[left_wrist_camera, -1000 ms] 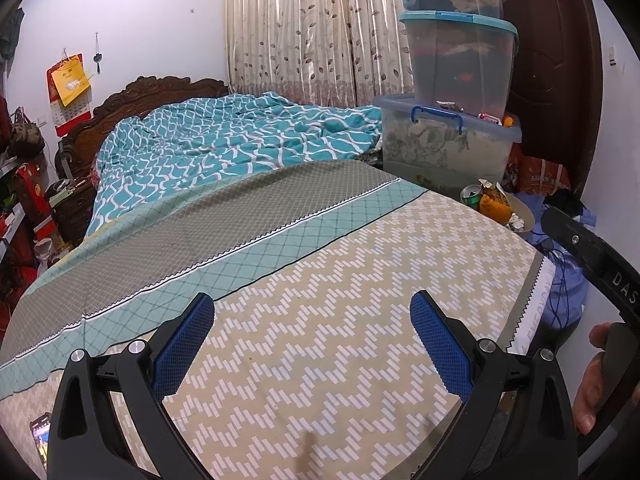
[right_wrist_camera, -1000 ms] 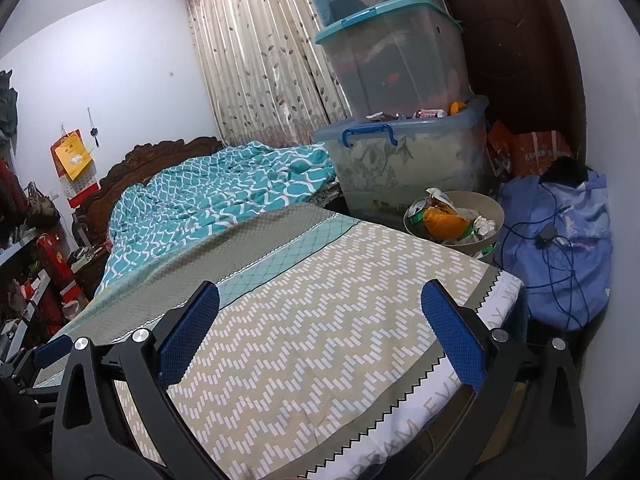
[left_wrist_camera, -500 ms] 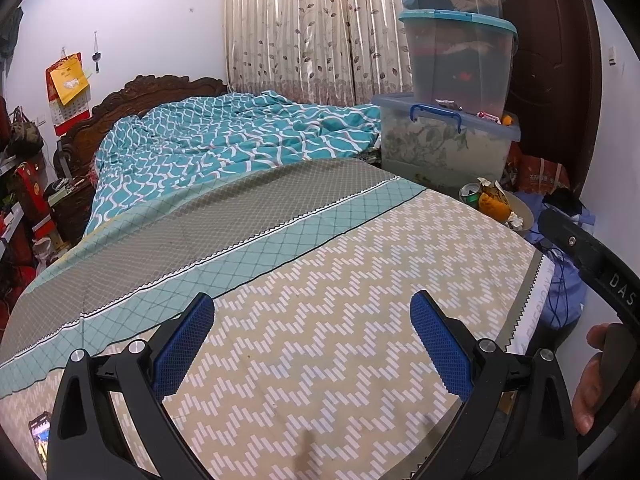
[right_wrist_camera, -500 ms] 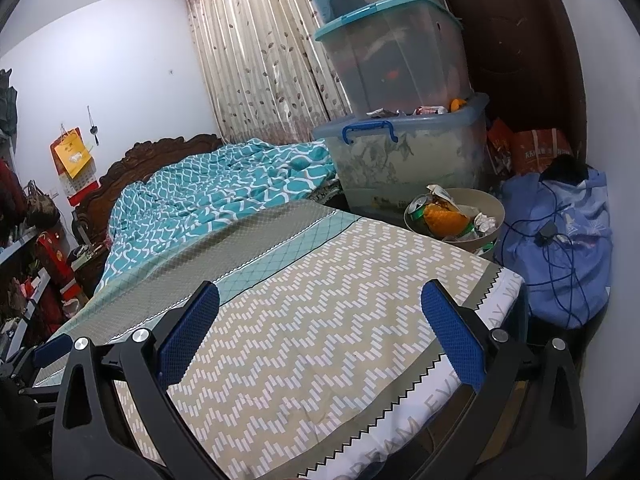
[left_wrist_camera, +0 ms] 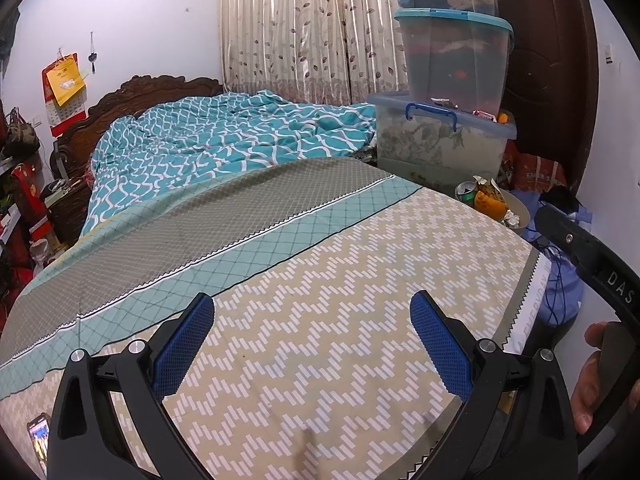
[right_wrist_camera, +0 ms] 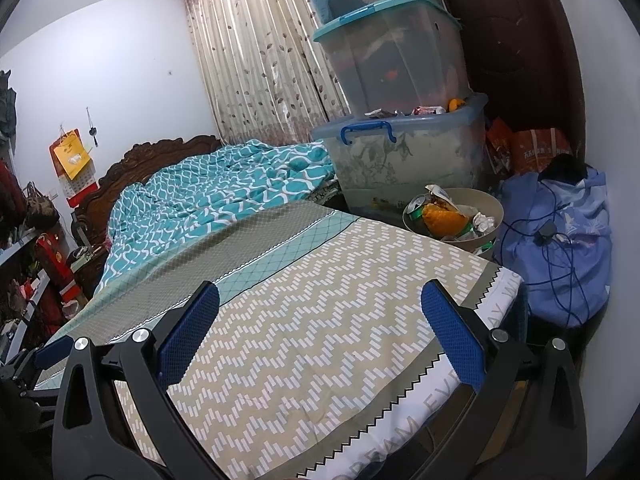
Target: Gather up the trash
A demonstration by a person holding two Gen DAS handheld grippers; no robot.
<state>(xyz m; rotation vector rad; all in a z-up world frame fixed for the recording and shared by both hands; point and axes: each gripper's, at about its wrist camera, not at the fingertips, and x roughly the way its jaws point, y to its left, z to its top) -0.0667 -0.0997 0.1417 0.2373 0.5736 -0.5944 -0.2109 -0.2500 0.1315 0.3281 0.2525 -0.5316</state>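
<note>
Above the foot of the bed (left_wrist_camera: 320, 340), the left gripper (left_wrist_camera: 312, 340) hangs level with its fingers spread wide and nothing between the blue, cross-hatched rubber pads (left_wrist_camera: 184, 344). The right gripper (right_wrist_camera: 320, 336) is held just the same over the bed's near corner, its fingers apart and empty; in the left view its black curved frame shows at the right edge, with the person's right hand (left_wrist_camera: 592, 380) wrapped around the handle.

The bedsheet is flat woven cotton in bands: beige with white zigzag dashes, a teal lattice strip, then grey mesh print. A rumpled teal quilt (left_wrist_camera: 224, 140) with white wavy lines lies beyond it, below a carved dark wooden headboard (left_wrist_camera: 152, 88).

The trash (right_wrist_camera: 444, 216) (a green can, an orange wrapper, crumpled paper) sits heaped in a round beige bin (right_wrist_camera: 490, 200) on the floor beside the bed's far right corner, well apart from both grippers. Behind the bin stand stacked translucent plastic storage boxes (right_wrist_camera: 400, 68) with teal lids, and a soft blue bag (right_wrist_camera: 560, 248) draped with cables slumps to its right.
</note>
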